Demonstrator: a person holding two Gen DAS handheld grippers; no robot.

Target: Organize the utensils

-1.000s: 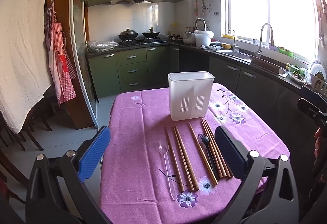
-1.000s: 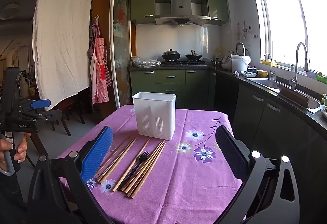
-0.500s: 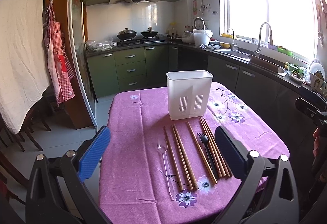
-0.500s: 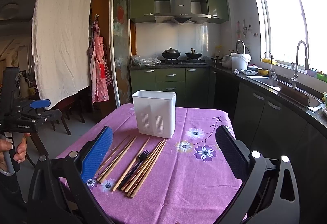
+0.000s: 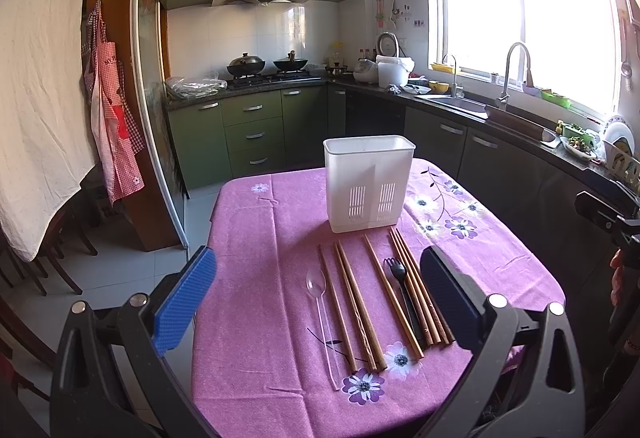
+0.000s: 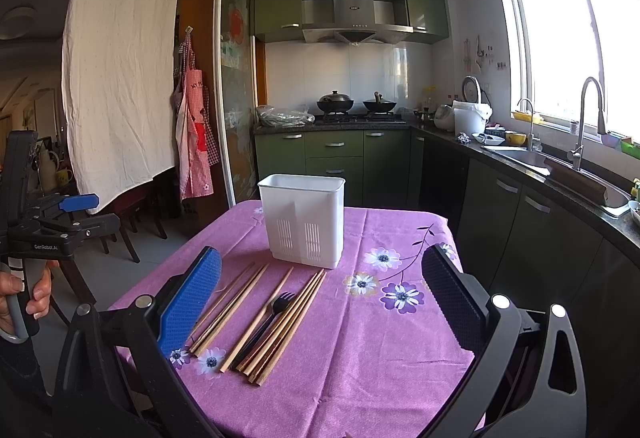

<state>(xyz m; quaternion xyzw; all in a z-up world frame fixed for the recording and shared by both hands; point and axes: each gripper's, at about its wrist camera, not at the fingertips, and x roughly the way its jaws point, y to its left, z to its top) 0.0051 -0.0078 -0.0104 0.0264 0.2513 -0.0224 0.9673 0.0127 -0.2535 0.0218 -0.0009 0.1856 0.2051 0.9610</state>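
Observation:
A white slotted utensil holder (image 5: 369,182) (image 6: 303,221) stands upright mid-table on the purple flowered cloth (image 5: 260,318). In front of it lie several wooden chopsticks (image 5: 356,302) (image 6: 240,302), a black plastic fork (image 5: 398,286) (image 6: 272,314) and a clear plastic spoon (image 5: 318,310), side by side. My left gripper (image 5: 316,302) hovers open above the near table edge, nothing between its fingers. My right gripper (image 6: 320,302) is also open and empty, over the cloth to the right of the utensils.
Green kitchen cabinets (image 5: 248,130), a stove with pots (image 6: 352,106) and a sink counter (image 6: 552,166) surround the table. Dark chairs (image 6: 120,222) stand at the left. A hand (image 6: 24,298) holds the other gripper handle at the left edge of the right wrist view.
Both views have shifted only slightly; the left gripper drifted a little. No utensil has moved and both grippers stay open.

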